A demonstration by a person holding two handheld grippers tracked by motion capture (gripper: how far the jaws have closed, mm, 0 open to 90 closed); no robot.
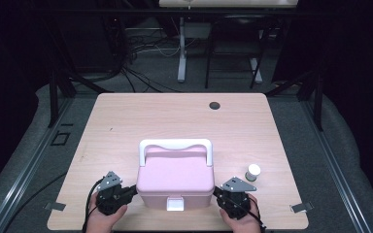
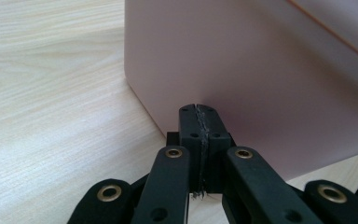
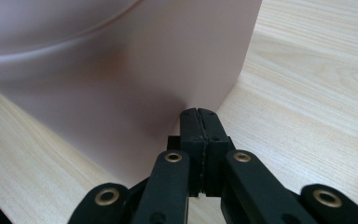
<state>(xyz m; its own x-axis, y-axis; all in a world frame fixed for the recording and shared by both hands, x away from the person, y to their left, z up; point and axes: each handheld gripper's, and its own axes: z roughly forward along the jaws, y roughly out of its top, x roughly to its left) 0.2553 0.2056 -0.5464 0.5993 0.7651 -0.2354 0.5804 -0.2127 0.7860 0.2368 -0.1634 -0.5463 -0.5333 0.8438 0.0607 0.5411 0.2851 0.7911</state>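
Two hands come in at the near edge of the wooden table (image 1: 126, 116), each holding a black gripper. On the person's left, the left gripper (image 1: 132, 191) has its jaws pressed together with nothing between them, and their tips rest against the left side wall of the pink box (image 1: 176, 179), low down near its front corner. On the other side, the right gripper (image 1: 217, 191) is likewise closed on nothing, its tips set against the box's right side wall. In the left gripper view the closed tips (image 2: 199, 111) meet the pink wall (image 2: 261, 74) just above the tabletop; in the right gripper view the tips (image 3: 199, 113) touch the pink wall (image 3: 135, 84) close to its corner. That box sits between the two grippers in the near middle of the table, lid down, a white latch (image 1: 175, 204) on its front face and a white handle (image 1: 176, 145) raised along its far side. Just beyond the right gripper stands a small white bottle (image 1: 252, 172), apart from the box. Farther off, near the far edge, a dark round hole (image 1: 214, 105) marks the tabletop.
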